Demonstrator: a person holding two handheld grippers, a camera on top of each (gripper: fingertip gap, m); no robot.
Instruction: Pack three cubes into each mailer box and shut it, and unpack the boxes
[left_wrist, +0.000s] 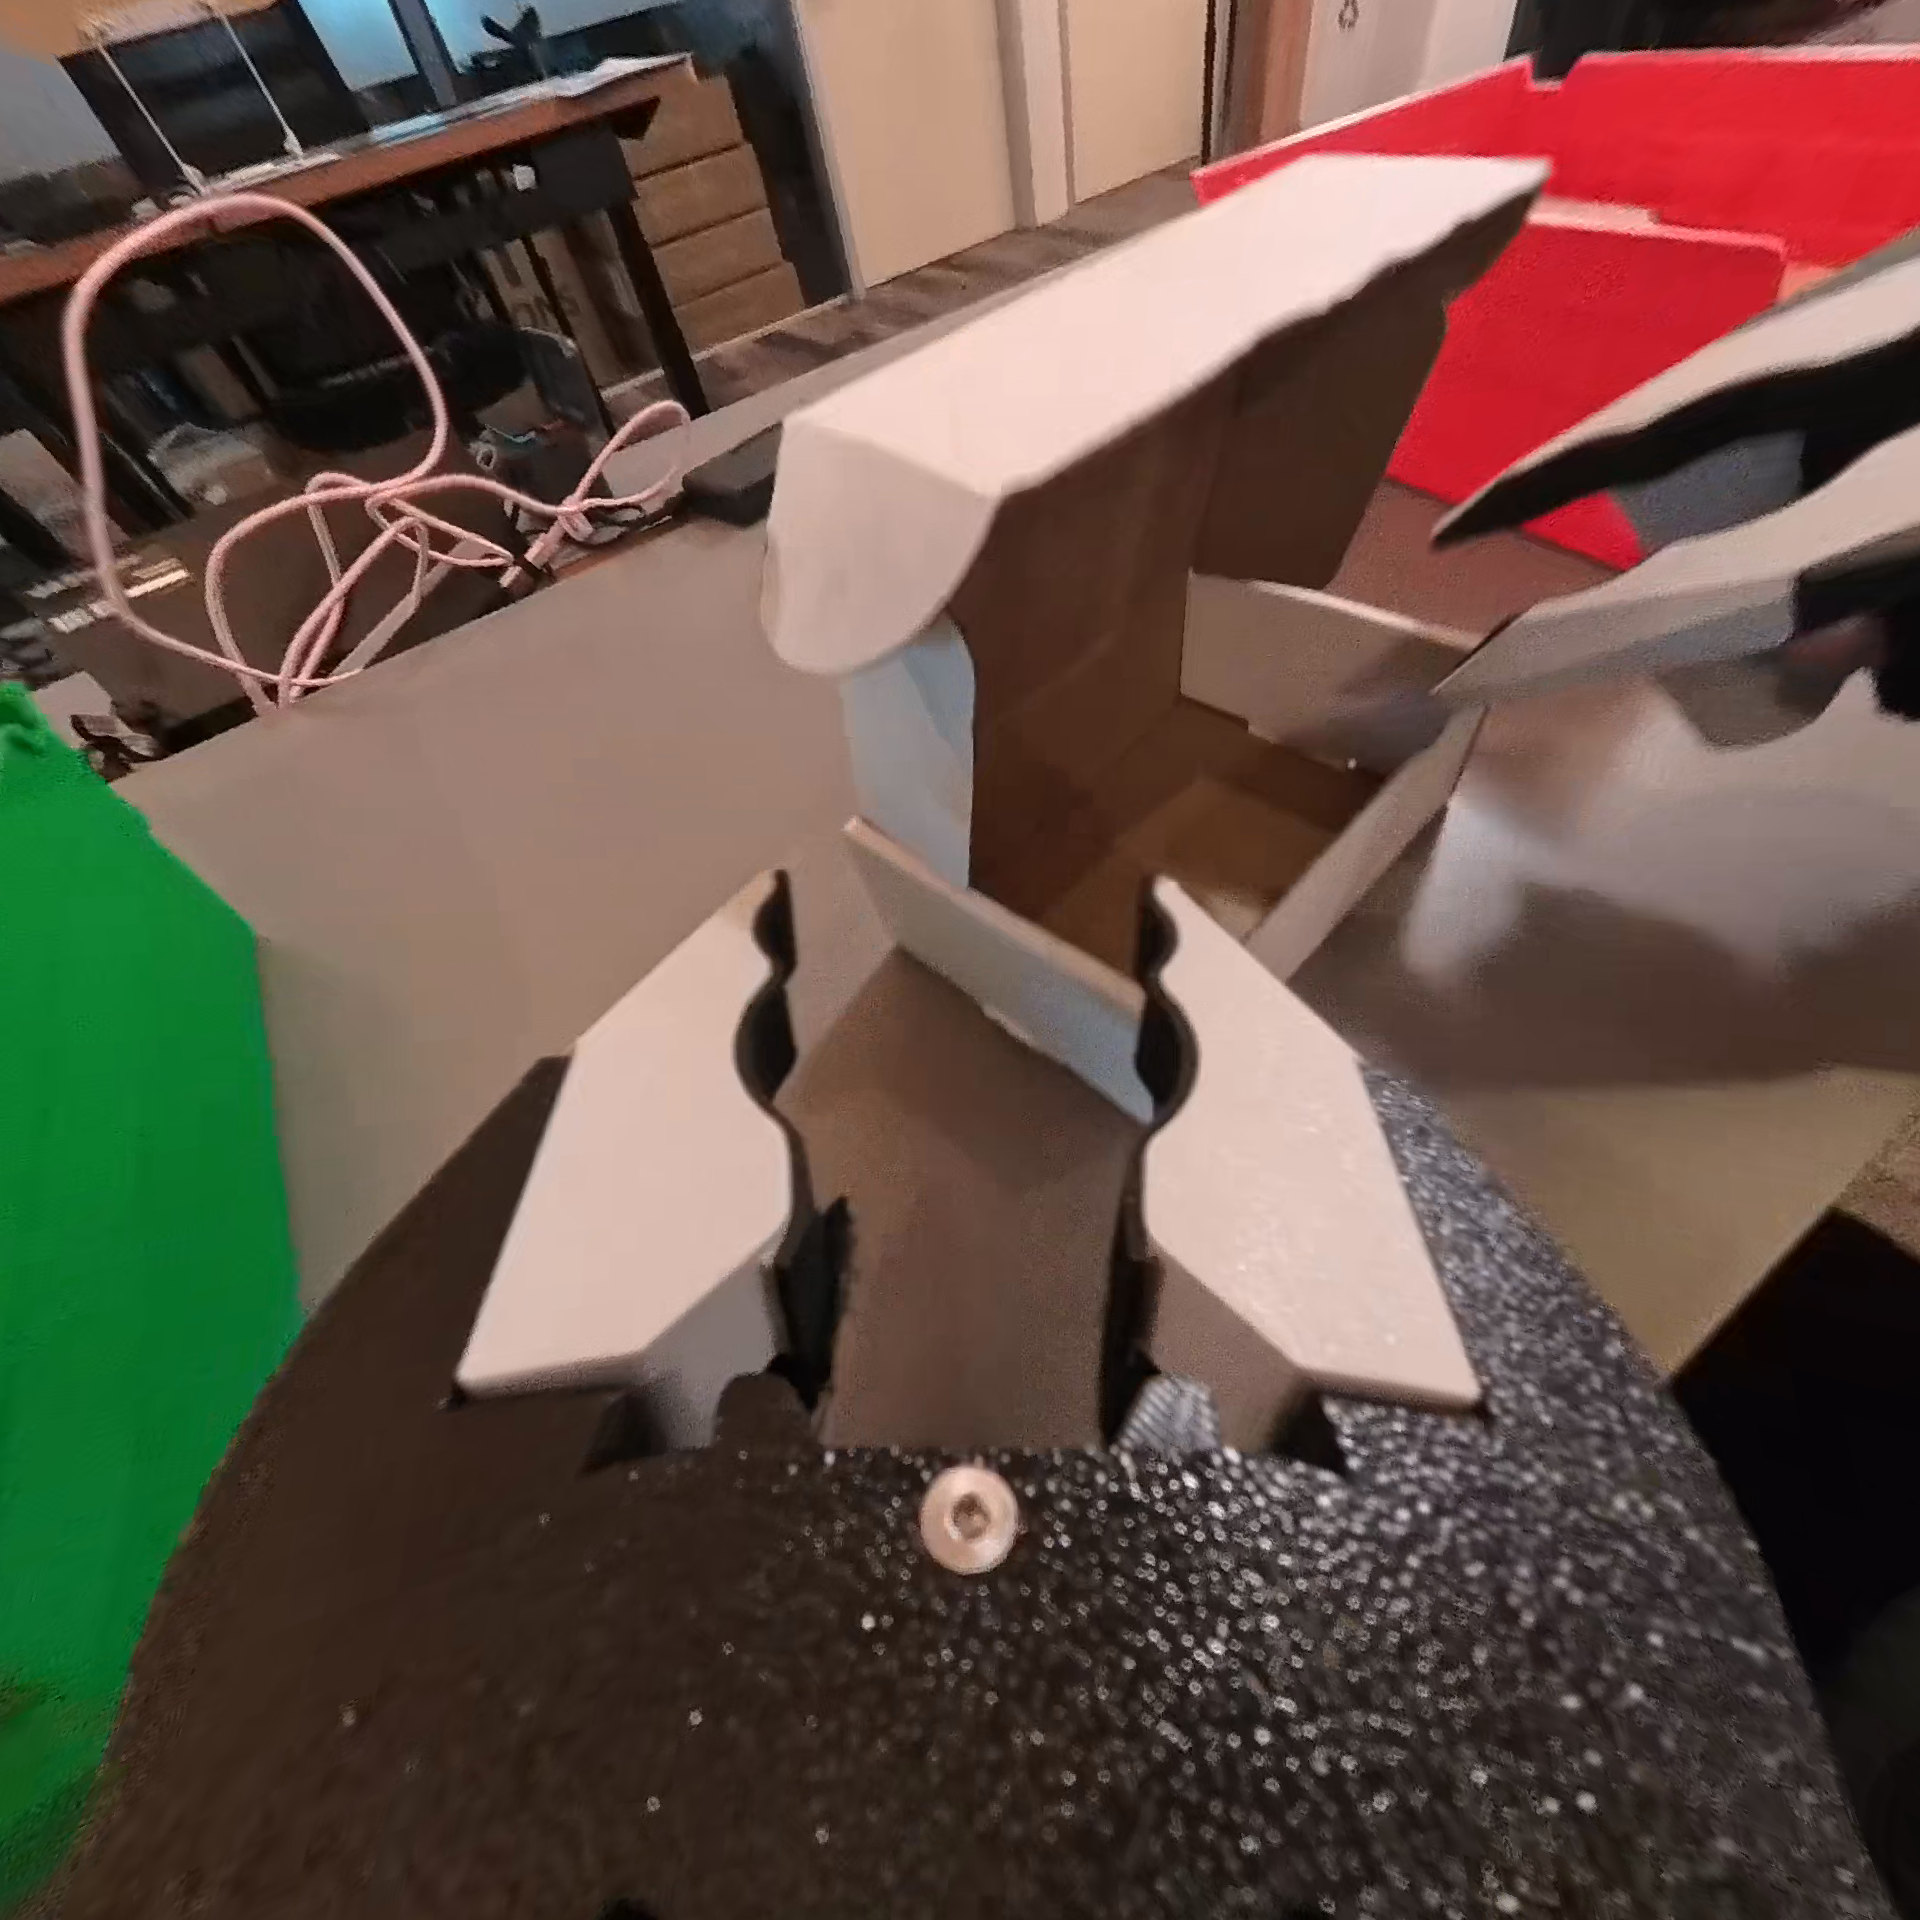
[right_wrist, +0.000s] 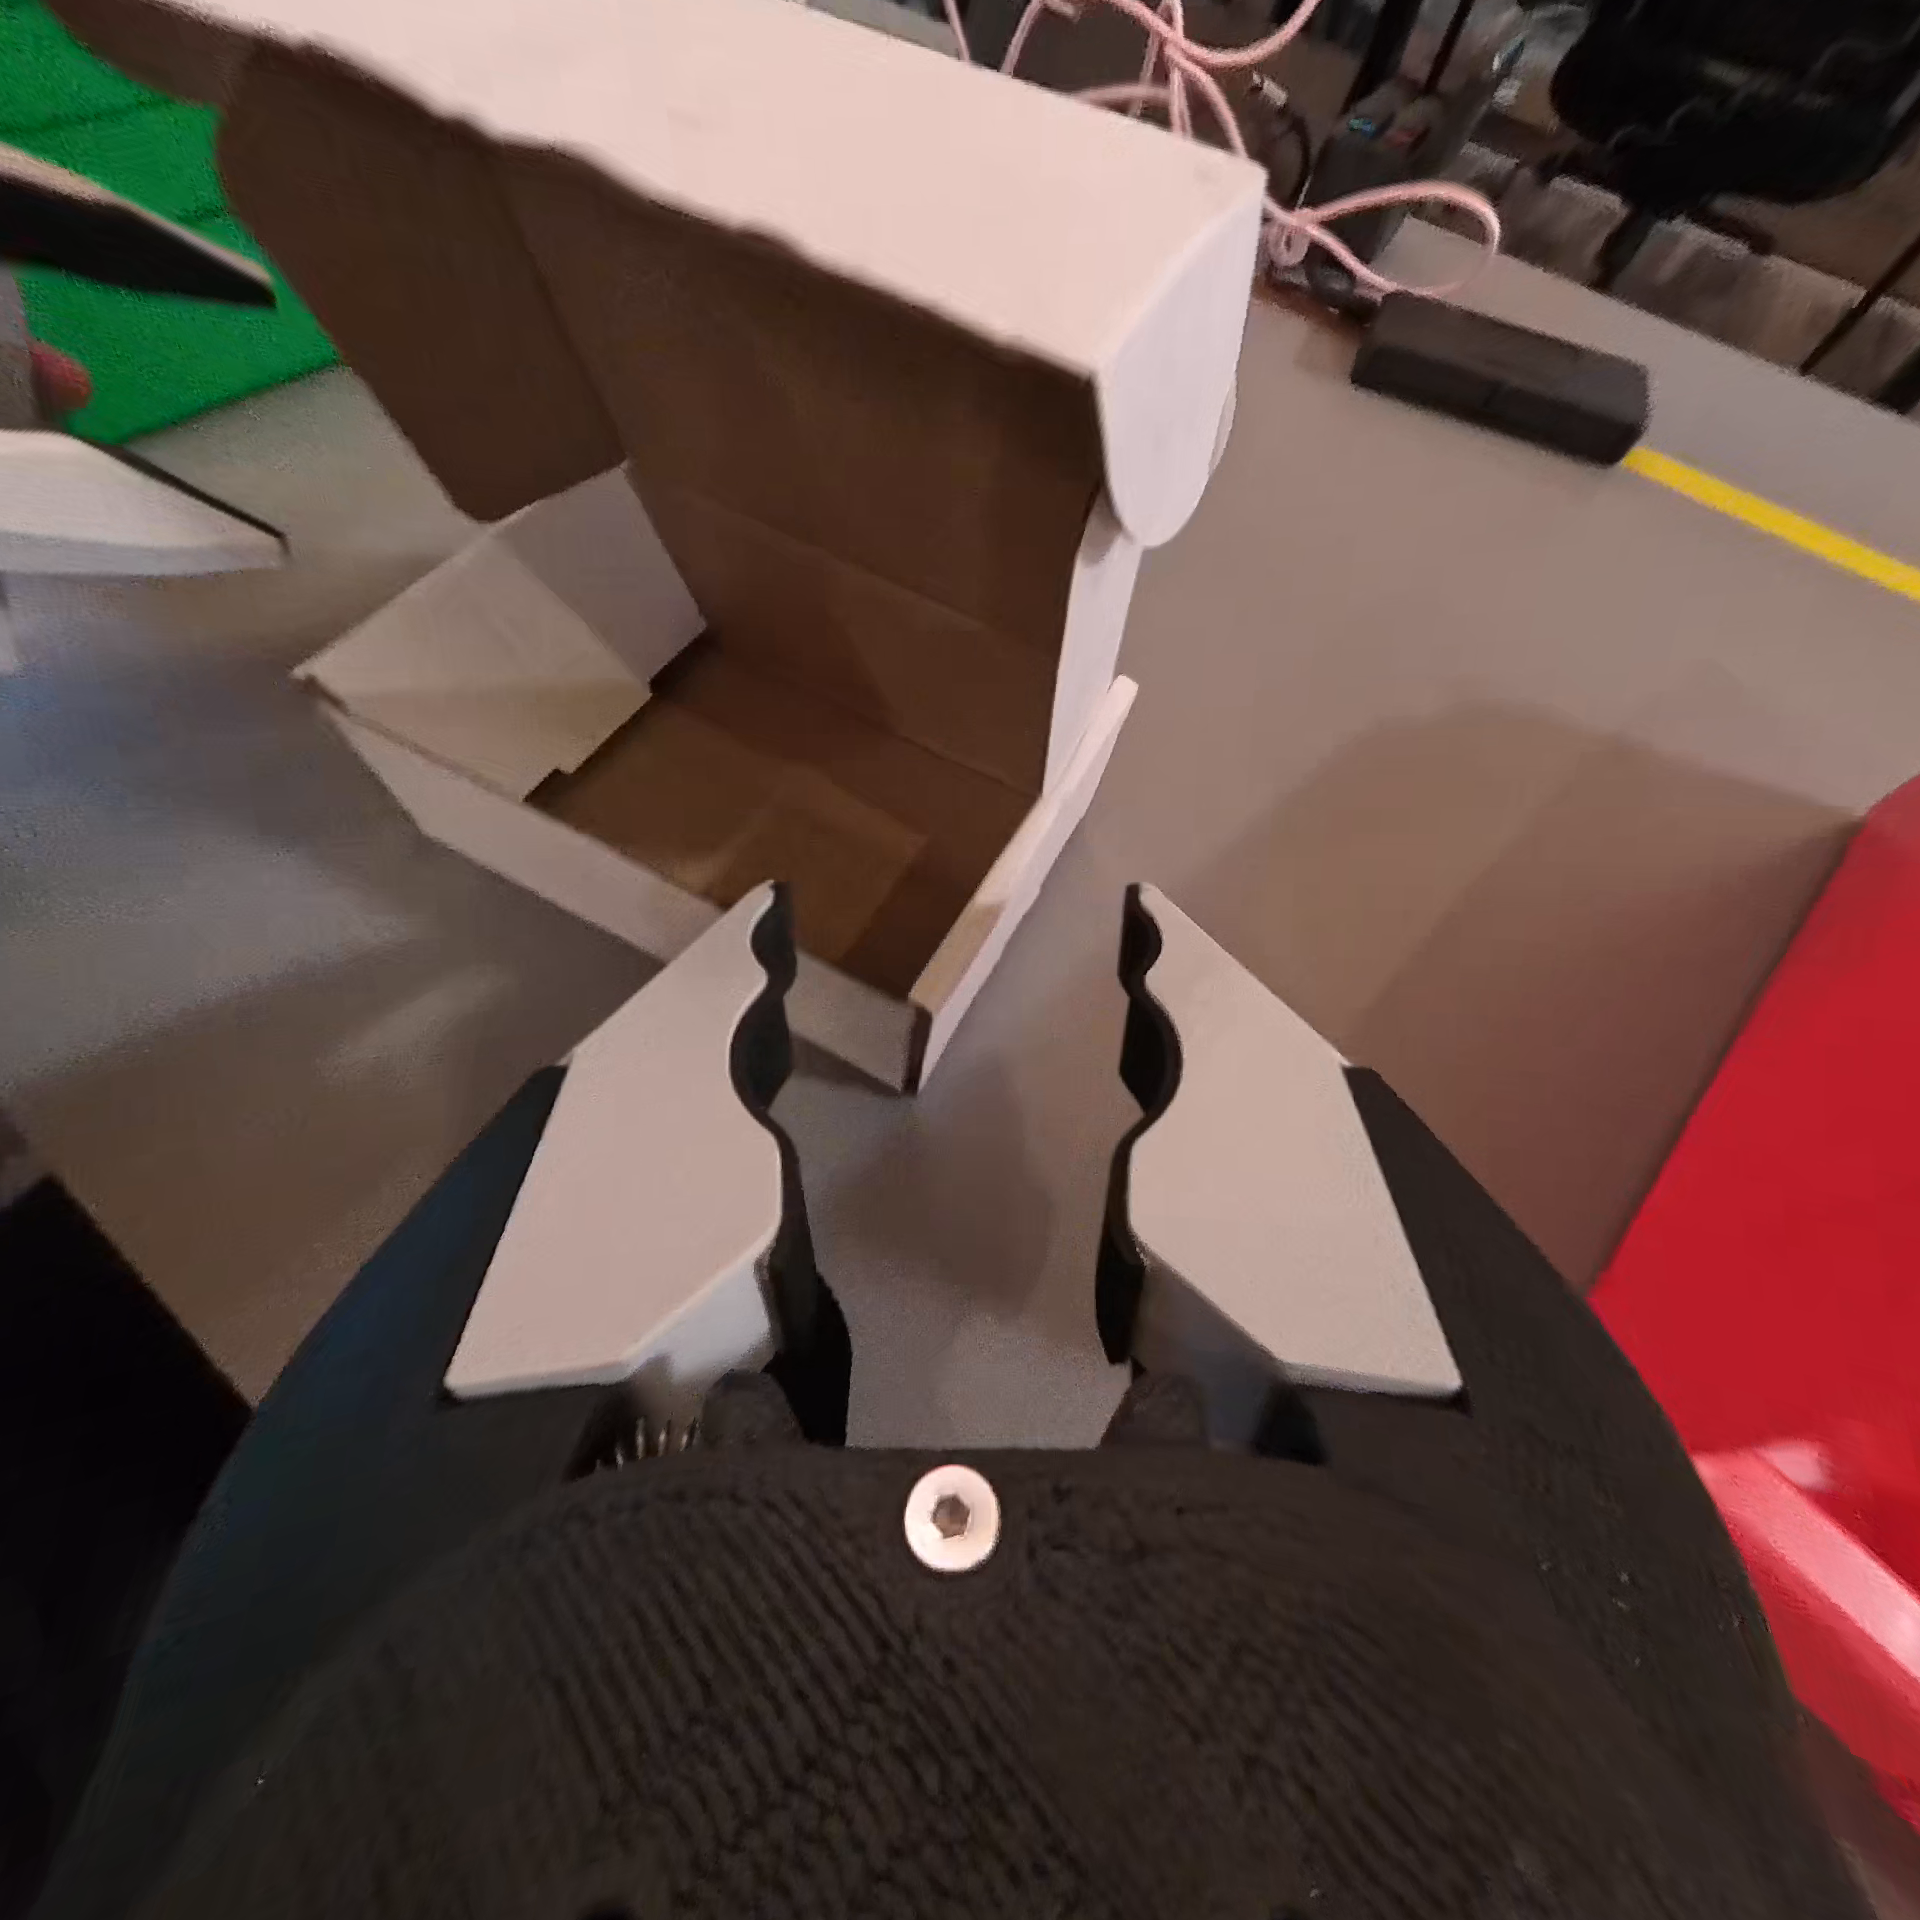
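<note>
Left wrist view
- Left gripper (left_wrist: 961, 914): jaws are spread wide and nothing is pinched; a corner of the box wall stands between the fingertips, and whether the right-hand pad touches it cannot be told.
- White box (left_wrist: 997, 966): set on the grey table (left_wrist: 499, 831) just ahead of the fingers, lid (left_wrist: 1122, 364) raised nearly upright, brown inside in view and no cubes to be seen in the part that shows.
- Other gripper (left_wrist: 1621, 561): seen blurred at the far side of the box, spread as well.
- Surroundings: a green box (left_wrist: 114, 1091) at the left edge, a red box (left_wrist: 1642, 312) behind.

Right wrist view
- Right gripper (right_wrist: 956, 914): jaws are held apart with nothing between the pads; the near corner of the box lies just ahead of the tips.
- White box (right_wrist: 468, 769): open, floor bare where visible, side flap (right_wrist: 1039, 852) leaning outward.
- Step judged: the box appears opened and emptied, or awaiting cubes; which cannot be told.
- Advice: the lid should be left standing clear, the loose side flap should be kept from being knocked, and cubes should be lowered straight into the middle of the floor.
</note>
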